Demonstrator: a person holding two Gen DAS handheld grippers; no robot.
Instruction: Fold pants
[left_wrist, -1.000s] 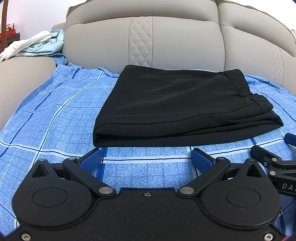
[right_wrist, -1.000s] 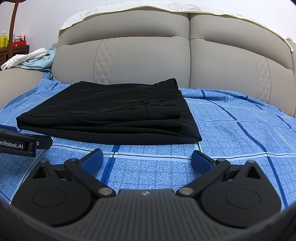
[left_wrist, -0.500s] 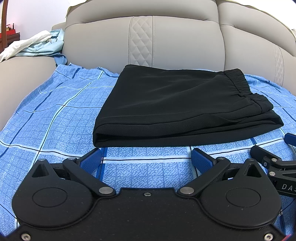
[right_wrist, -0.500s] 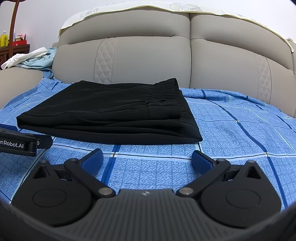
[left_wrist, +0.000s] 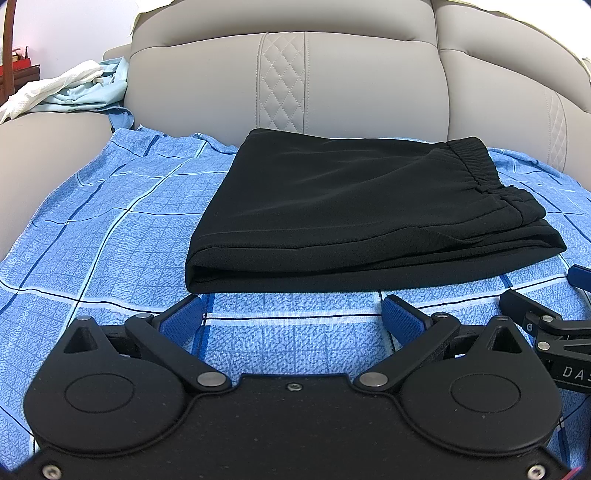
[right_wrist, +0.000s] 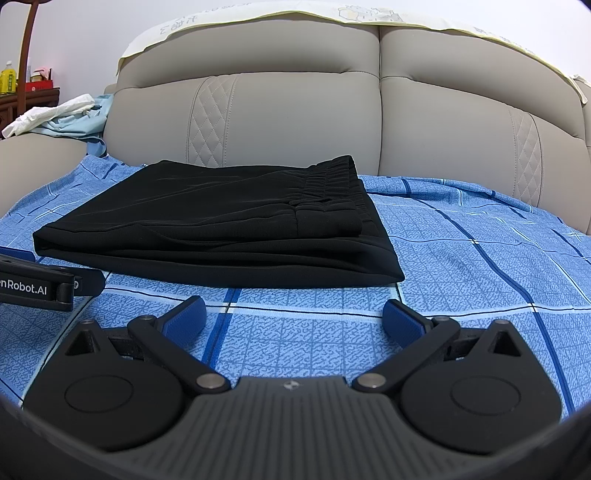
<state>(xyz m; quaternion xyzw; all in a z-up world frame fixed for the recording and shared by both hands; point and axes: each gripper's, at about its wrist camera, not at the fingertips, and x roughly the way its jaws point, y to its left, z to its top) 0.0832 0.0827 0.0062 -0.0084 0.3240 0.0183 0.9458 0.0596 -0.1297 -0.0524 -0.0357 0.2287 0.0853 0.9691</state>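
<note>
The black pants (left_wrist: 354, 218) are lying folded into a neat flat pile on a blue checked sheet (left_wrist: 110, 229). The sheet is covering the seat of a big grey sofa (left_wrist: 332, 81). In the left wrist view the pants are sitting at 12 o'clock from the left gripper (left_wrist: 293, 319), just past its tips and not touching them. The stretchy waistband (left_wrist: 476, 166) is showing toward 2 o'clock, and the thick folded edge is facing the camera.

The left gripper is staying low over the sheet with its two blue pads (left_wrist: 183, 321) spread wide apart. It is holding nothing.

In the right wrist view the pants (right_wrist: 221, 229) are lying at 11 o'clock from the right gripper (right_wrist: 293, 319). This gripper is wide open too, and it is holding nothing. Only the sheet (right_wrist: 480, 258) is showing between its blue pads (right_wrist: 402, 319). A piece of the left gripper (right_wrist: 48, 286) is poking in at 9 o'clock, just beside the near corner of the pants.

Some white and light blue clothes (left_wrist: 70, 88) are lying in a heap on the sofa arm at 10 o'clock, well apart from the pants
</note>
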